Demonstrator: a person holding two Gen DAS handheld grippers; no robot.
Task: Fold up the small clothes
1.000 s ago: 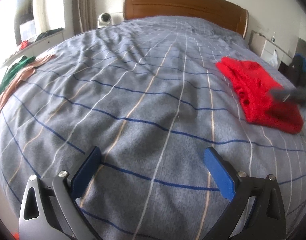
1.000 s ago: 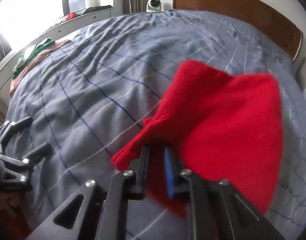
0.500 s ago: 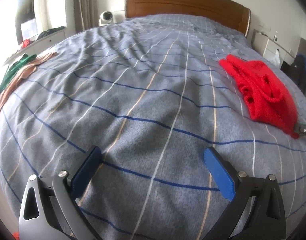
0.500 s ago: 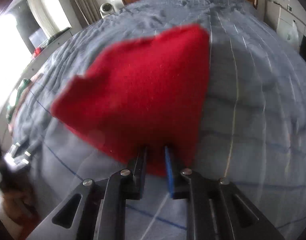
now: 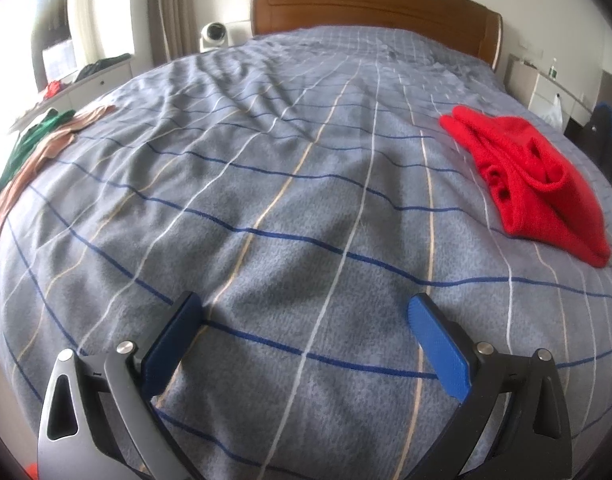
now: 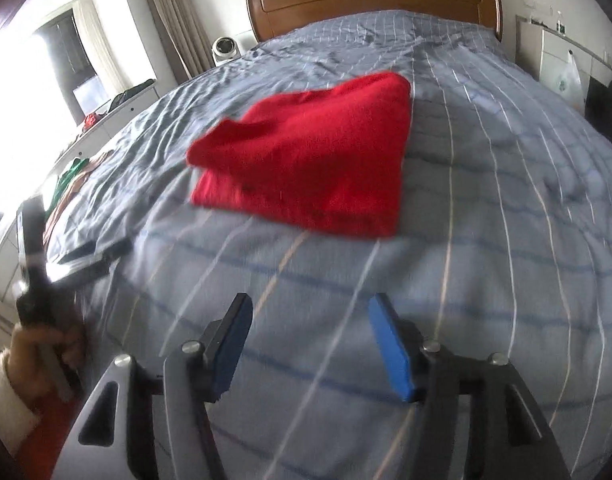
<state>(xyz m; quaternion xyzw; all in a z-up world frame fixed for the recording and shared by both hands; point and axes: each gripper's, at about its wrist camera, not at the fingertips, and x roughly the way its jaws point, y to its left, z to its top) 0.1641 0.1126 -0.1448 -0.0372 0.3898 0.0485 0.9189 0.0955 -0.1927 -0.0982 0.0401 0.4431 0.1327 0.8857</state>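
Red knitted fabric, one small folded garment (image 6: 314, 168), lies flat on the grey checked bedspread (image 6: 486, 208) toward the right side of the bed, its layers stacked into a rough wedge. I judge it is set there, off to the side, to leave the middle of the bed for the next piece. My right claw (image 6: 310, 344) has just been opening; its blue-padded jaws now stand apart with nothing between them, only bare bedspread, and the garment lies well clear ahead of it. My left claw (image 5: 302, 344) is spread wide too, empty, hovering low over the near middle of the bedspread, probably waiting where folding is done. In the right wrist view my left hand (image 6: 38, 356) shows around its handle, with a pale fuzzy cuff.

Counted: one red garment, two claws, both empty. At the far left edge of the bed lie a green cloth (image 5: 30, 140) and a tan, peach-coloured cloth (image 5: 46, 148), touching each other; those two are probably next. Beyond stand one wooden headboard (image 5: 370, 4) and one small white camera-like device (image 5: 214, 36).
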